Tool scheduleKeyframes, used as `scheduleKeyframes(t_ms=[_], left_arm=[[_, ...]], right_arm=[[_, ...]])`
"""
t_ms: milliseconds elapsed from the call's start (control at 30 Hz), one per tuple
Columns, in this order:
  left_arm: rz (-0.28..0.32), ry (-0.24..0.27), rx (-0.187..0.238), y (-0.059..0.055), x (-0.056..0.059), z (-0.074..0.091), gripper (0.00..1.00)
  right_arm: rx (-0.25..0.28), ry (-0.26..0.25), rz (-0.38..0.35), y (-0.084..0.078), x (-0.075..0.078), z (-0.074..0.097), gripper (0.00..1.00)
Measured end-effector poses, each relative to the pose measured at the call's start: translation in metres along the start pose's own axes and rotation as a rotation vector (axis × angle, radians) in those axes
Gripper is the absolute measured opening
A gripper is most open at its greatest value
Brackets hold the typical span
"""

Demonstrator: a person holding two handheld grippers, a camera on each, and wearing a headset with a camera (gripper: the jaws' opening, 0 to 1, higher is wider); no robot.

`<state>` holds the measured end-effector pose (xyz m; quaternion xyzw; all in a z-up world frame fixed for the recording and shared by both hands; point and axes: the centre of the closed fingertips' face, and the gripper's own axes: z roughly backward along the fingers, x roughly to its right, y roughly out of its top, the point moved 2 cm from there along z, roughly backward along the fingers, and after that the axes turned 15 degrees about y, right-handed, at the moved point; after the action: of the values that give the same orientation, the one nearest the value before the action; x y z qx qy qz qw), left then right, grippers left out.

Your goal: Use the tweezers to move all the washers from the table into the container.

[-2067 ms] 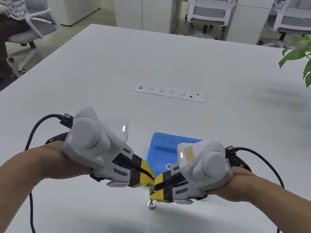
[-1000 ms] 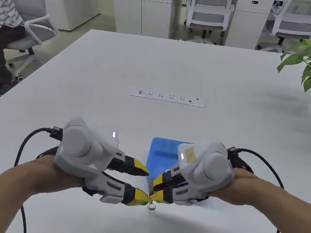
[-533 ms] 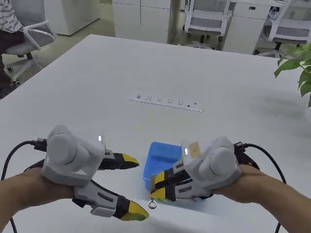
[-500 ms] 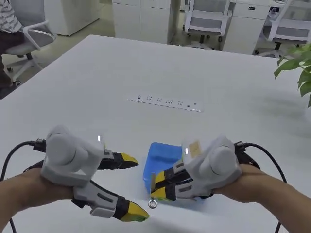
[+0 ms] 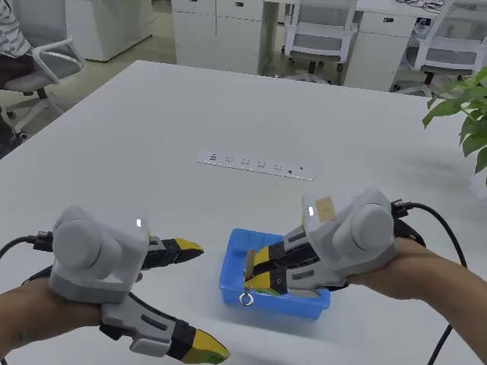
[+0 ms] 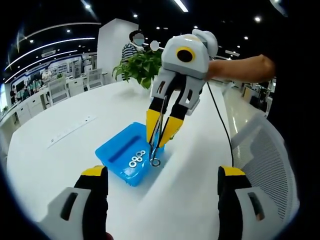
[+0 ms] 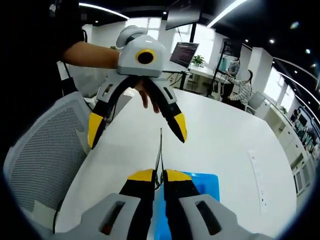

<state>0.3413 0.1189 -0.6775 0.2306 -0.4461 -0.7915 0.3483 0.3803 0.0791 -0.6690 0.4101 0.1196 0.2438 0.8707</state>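
My right gripper (image 5: 259,275) is shut on the thin metal tweezers (image 6: 158,131), whose tips hold a small washer (image 5: 246,299) over the front edge of the blue container (image 5: 304,298). Several washers (image 6: 136,159) lie inside the container (image 6: 117,152). The held washer (image 6: 155,162) hangs by its near corner. My left gripper (image 5: 198,301) is open and empty to the left of the container, its yellow-tipped jaws spread wide. In the right gripper view my own jaws pinch the tweezers (image 7: 160,147), and the left gripper (image 7: 136,129) faces them, open.
A flush power strip (image 5: 255,164) lies in the white table (image 5: 152,129) beyond the container. A green plant (image 5: 460,106) stands at the right edge. Office chairs (image 5: 319,38) and cabinets stand past the far side. A mesh chair (image 7: 45,150) is close behind me.
The right gripper raised the washer off the table to the container's front edge. The left gripper opened and drew back to the left and toward me.
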Motion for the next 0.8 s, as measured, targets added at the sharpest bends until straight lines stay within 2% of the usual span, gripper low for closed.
scheduleKeyframes(t_ms=[67,400,800], left_arm=[[0.001,0.009,0.007,0.001,-0.002,-0.001,0.99],[0.005,0.019,0.015,0.005,-0.007,0.001,0.99],[-0.002,0.037,0.023,0.014,-0.005,0.001,0.99]], right_arm=[[-0.001,-0.007,0.0,0.0,0.003,0.003,0.07],[0.006,-0.057,-0.011,-0.008,0.021,0.016,0.07],[0.006,-0.078,-0.036,-0.025,0.035,0.018,0.07]])
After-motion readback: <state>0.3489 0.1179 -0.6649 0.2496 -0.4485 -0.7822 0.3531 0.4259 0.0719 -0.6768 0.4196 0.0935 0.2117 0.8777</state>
